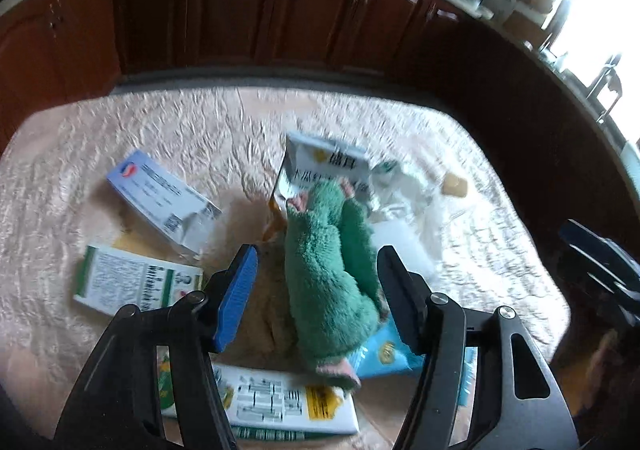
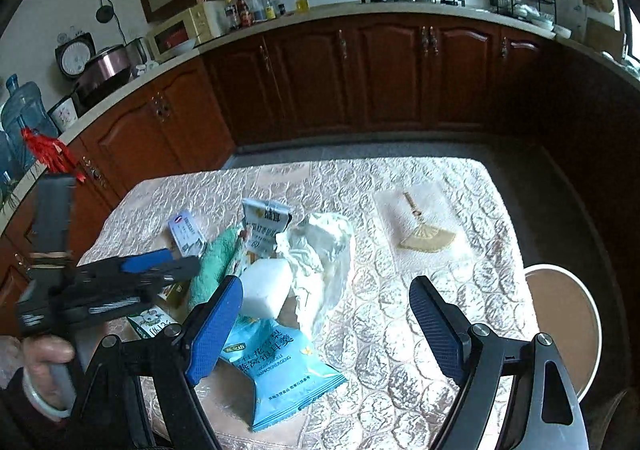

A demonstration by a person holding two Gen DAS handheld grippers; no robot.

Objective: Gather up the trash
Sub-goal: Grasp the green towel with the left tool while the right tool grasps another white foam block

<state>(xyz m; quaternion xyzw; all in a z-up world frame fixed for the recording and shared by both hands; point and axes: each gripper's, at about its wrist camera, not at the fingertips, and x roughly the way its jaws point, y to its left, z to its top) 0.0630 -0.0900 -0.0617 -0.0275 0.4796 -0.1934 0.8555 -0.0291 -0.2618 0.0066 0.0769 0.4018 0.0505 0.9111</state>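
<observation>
A pile of trash lies on the table with the embossed cream cloth (image 2: 400, 290): a light blue snack bag (image 2: 276, 366), a white and blue upright packet (image 1: 324, 166), a crumpled white plastic bag (image 2: 320, 250), a white foam block (image 2: 266, 286) and several medicine boxes (image 1: 160, 202). A green fluffy toy (image 1: 332, 274) lies in the pile. My left gripper (image 1: 316, 290) is open with its jaws on both sides of the green toy, apart from it. It also shows in the right wrist view (image 2: 160, 270). My right gripper (image 2: 326, 326) is open and empty above the blue bag.
A small straw fan (image 2: 426, 238) lies on the cloth to the right. A round stool (image 2: 568, 310) stands at the table's right edge. Dark wood cabinets (image 2: 380, 78) and a counter with pots and bottles run behind the table.
</observation>
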